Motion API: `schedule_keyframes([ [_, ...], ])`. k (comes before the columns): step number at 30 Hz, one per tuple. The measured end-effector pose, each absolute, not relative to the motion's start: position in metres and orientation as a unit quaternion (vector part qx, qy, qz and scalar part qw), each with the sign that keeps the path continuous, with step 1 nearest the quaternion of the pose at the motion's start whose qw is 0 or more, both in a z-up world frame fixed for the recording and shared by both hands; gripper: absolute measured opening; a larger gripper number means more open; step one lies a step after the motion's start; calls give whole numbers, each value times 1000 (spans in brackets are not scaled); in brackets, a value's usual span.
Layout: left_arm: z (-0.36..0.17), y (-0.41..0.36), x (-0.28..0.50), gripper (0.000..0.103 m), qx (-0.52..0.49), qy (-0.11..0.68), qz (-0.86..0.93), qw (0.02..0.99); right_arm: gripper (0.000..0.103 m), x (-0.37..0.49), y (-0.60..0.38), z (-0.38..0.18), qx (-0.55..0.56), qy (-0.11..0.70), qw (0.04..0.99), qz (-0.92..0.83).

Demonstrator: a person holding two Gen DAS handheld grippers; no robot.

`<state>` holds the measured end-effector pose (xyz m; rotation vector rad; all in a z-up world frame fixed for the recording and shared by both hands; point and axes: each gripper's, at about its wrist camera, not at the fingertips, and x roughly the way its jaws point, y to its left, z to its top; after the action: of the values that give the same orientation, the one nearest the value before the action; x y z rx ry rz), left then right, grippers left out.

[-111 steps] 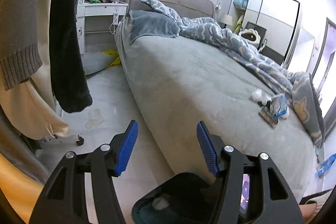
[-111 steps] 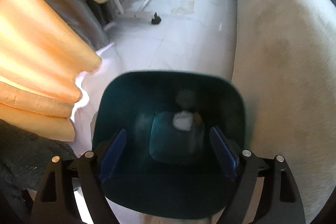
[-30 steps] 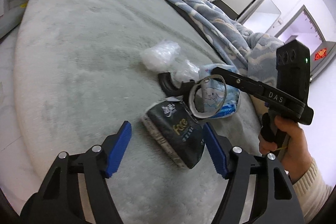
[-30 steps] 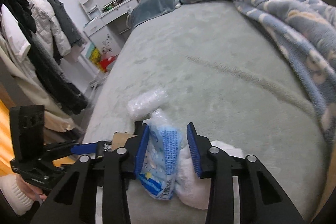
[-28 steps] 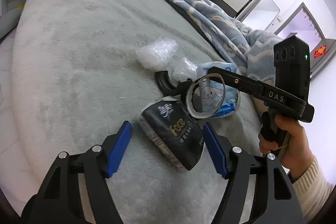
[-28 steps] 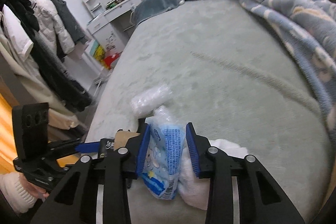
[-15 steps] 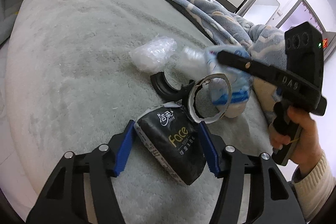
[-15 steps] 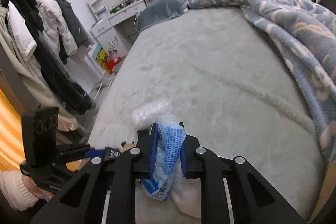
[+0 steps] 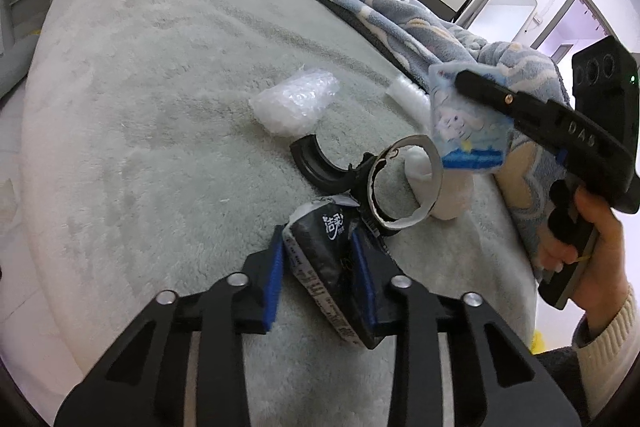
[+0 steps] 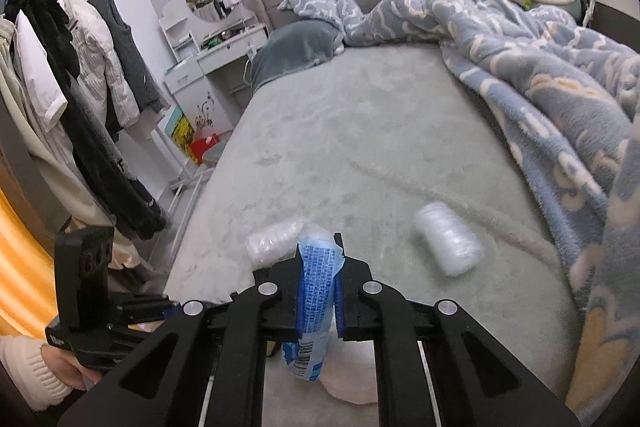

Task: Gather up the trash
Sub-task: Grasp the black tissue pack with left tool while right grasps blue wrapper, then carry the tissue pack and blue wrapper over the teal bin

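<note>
1. The black tissue pack (image 9: 332, 263) is clamped between the left gripper (image 9: 320, 267) pads, whose jaws have just been closing on it; it looks to be still down on the bed (image 9: 160, 87).
2. The blue wrapper (image 10: 316, 291) is pinched flat in the right gripper (image 10: 318, 297) and lifted off the bed.
3. Still lying there: two bubble-wrap wads (image 10: 448, 243) (image 9: 296, 103), a torn tape ring (image 9: 404, 183), a black curved piece (image 9: 316, 167) and something white (image 9: 448, 195).
4. I'd say roughly halfway; no bin in sight.

A glossy black plastic tissue pack (image 9: 328, 259) and crinkled blue-and-white plastic wrapper (image 10: 314, 291) sit in matt black grippers with blue ribbed pads (image 9: 275, 279); bubble wrap (image 9: 294, 103) lies on the bed's (image 9: 140, 87) plush, matt grey-green cloth.
</note>
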<state>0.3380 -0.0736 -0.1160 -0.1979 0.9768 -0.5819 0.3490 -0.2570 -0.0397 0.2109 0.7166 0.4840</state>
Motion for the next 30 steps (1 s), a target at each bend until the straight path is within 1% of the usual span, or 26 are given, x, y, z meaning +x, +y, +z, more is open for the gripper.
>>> schedule_keyframes([
  [1,-114,-73,336,28,-92,459,-276,839,11,347,-257,-38,103,343,904,232],
  [3,-110,-73,330,25,-86,451,-278,843,11,344,-258,-35,105,338,908,224],
  [10,-90,-67,306,20,-46,408,-261,874,11,329,-256,-23,115,317,919,203],
  [22,-47,-35,261,19,-19,316,-215,924,11,295,-217,-8,89,284,930,218],
  [30,-38,-5,237,19,-29,305,-195,932,11,268,-195,9,100,244,935,238],
])
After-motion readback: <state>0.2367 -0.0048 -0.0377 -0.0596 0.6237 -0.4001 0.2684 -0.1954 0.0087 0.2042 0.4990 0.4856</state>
